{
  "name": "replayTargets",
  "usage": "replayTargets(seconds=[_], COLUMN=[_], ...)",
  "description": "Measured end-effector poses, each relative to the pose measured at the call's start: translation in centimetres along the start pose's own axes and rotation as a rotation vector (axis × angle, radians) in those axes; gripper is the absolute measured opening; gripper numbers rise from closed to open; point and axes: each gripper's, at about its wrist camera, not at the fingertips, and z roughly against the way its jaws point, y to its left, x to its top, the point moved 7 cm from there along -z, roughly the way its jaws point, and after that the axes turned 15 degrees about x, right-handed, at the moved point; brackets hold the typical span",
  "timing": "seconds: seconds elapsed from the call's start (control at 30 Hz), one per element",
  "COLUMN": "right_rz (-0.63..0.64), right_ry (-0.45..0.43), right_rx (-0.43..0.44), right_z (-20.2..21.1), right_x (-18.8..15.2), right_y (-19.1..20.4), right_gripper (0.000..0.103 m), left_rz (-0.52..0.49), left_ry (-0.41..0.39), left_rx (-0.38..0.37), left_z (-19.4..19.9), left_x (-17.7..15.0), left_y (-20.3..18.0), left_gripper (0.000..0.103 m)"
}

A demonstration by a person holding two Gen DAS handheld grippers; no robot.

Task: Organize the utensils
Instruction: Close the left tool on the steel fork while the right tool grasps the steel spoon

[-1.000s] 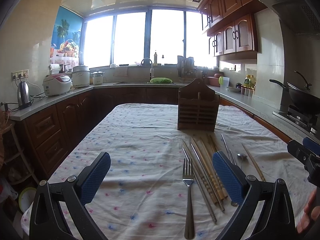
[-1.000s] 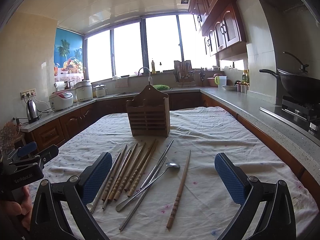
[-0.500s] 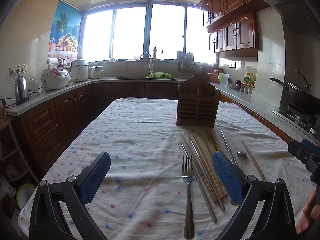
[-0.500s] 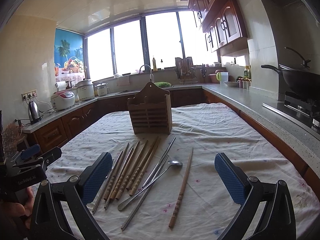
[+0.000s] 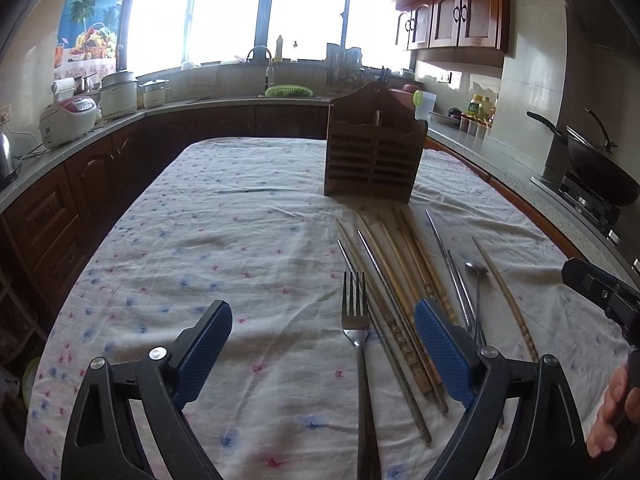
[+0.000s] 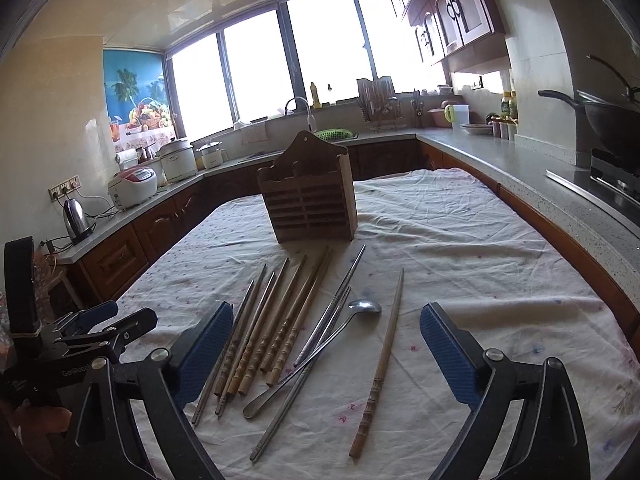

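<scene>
I hold my left gripper low over the surface, jaws spread wide and empty, with the fork lying between them, handle toward me; I think it is my first target. My right gripper also has jaws spread, framing the spoon and metal chopsticks, so either can be taken. The wooden chopsticks lie side by side, tips toward the wooden utensil holder, which stands upright behind them and looks empty
</scene>
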Motion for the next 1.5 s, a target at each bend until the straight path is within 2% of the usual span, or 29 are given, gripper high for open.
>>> replayTargets(seconds=[0.07,0.1,0.17,0.27,0.67,0.8,0.83,0.93,0.97,1.0,1.07,1.27,1.5], right_rz=[-0.052,-0.079,-0.137,-0.206,-0.366,-0.417,-0.428,-0.454,-0.458,-0.464,-0.481,-0.462,-0.402], right_ry=[0.052,0.078,0.129,0.185,0.291,0.290,0.286,0.274,0.271,0.268,0.270,0.226,0.156], right_rx=[0.038,0.050,0.075,0.101,0.119,0.144,0.149,0.156,0.156,0.157,0.157,0.181,0.196], right_z=[-1.2,-1.9,-3.3,-4.8,-8.6,-9.4,-9.5,-9.9,-10.1,-10.2,-10.4,-9.0,-6.6], right_x=[-0.3,-0.5,-1.0,-1.7,-2.9,-2.9,-2.8,-2.6,-2.5,-2.5,-2.6,-1.8,0.9], right_y=[-0.5,-0.8,-1.5,-2.6,-5.4,-6.0,-6.2,-6.7,-6.9,-7.1,-7.5,-6.7,-5.4], right_gripper=[0.075,0.070,0.055,0.046,0.034,0.031,0.031,0.027,0.023,0.021,0.007,0.004,0.002], left_rz=[-0.015,-0.020,-0.032,-0.058,-0.164,-0.171,-0.174,-0.185,-0.183,-0.180,-0.175,-0.129,-0.078], left_ry=[0.051,0.076,0.114,0.163,0.261,0.257,0.254,0.247,0.246,0.255,0.255,0.241,0.158], left_rx=[-0.036,-0.057,-0.091,-0.115,-0.185,-0.205,-0.212,-0.231,-0.246,-0.268,-0.277,-0.283,-0.292], left_z=[-1.1,-1.7,-2.9,-4.8,-11.3,-12.4,-12.4,-12.8,-12.8,-12.9,-13.1,-12.3,-8.1], left_x=[0.3,0.5,0.9,1.6,3.3,3.5,3.4,3.4,3.3,3.3,3.3,3.5,5.1], left_y=[-0.3,-0.5,-0.9,-1.2,-2.7,-3.1,-3.2,-3.5,-3.6,-3.8,-3.6,-2.4,-0.5], left_gripper=[0.075,0.073,0.068,0.063,0.055,0.053,0.050,0.029,0.020,0.019,0.018,0.016,0.016])
